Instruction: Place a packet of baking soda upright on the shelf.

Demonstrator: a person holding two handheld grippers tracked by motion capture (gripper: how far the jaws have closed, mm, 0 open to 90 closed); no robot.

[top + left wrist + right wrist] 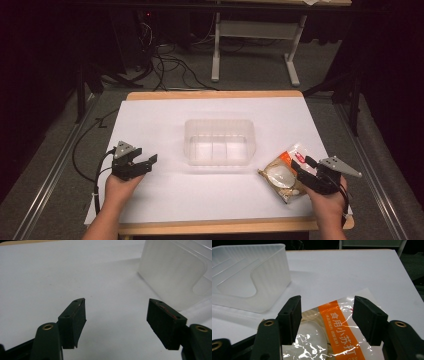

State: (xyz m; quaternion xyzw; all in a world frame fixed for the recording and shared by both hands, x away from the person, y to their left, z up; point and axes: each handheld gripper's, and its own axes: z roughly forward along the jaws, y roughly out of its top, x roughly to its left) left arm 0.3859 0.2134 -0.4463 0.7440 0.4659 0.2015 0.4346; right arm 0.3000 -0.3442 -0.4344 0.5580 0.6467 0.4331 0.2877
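R tool point(306, 172) is at the packet point(281, 176), jaws apart and straddling its top edge, not pinching yet; looks like the pickup step. Packet lies flat on the tabletop point(165, 197), right of the clear bin point(219, 141). Next: close on the wrapper, lift, carry to bin. L tool point(145, 162) wide open, nothing in it, idle near the bin. R gripper view shows an orange label w/ print, unreadable in the high view.

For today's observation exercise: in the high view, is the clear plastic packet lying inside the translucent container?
No, the packet lies on the white table sheet to the right of the container, by the right gripper.
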